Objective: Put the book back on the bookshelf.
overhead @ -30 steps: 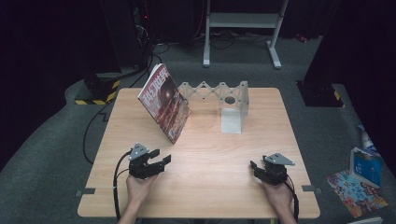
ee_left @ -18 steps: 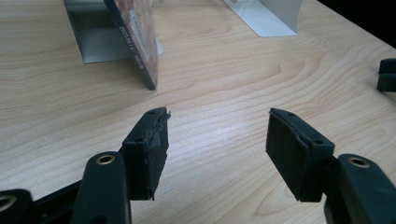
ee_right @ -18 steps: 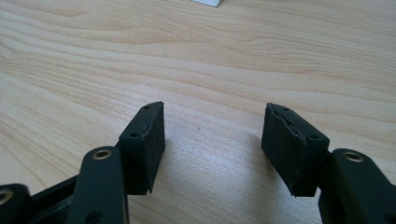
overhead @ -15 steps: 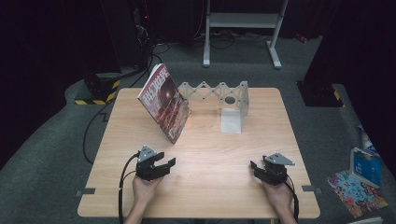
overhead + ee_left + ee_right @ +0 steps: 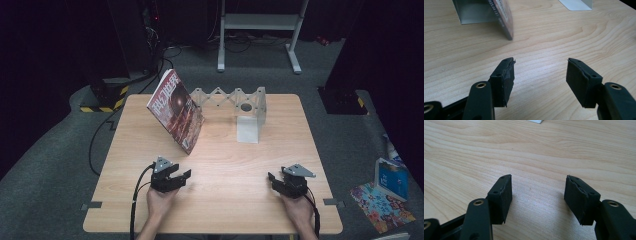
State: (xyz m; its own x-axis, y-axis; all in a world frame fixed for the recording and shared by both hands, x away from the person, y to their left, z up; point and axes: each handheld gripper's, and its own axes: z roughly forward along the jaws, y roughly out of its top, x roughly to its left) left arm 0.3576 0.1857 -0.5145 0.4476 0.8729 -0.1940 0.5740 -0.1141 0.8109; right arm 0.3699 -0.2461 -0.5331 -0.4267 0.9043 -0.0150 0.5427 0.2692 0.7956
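While both jaws stand apart, our left gripper [image 5: 184, 176] faces the leaning magazine [image 5: 175, 109]; our right gripper [image 5: 274, 181] rests on the table [image 5: 225, 165].

Left gripper [image 5: 186, 174] drew back (slightly).

magazine [image 5: 176, 110]: 1 | expanding rack [image 5: 235, 98]: 1 | tongs: 2 (left tongs [image 5: 181, 177], right tongs [image 5: 273, 180])
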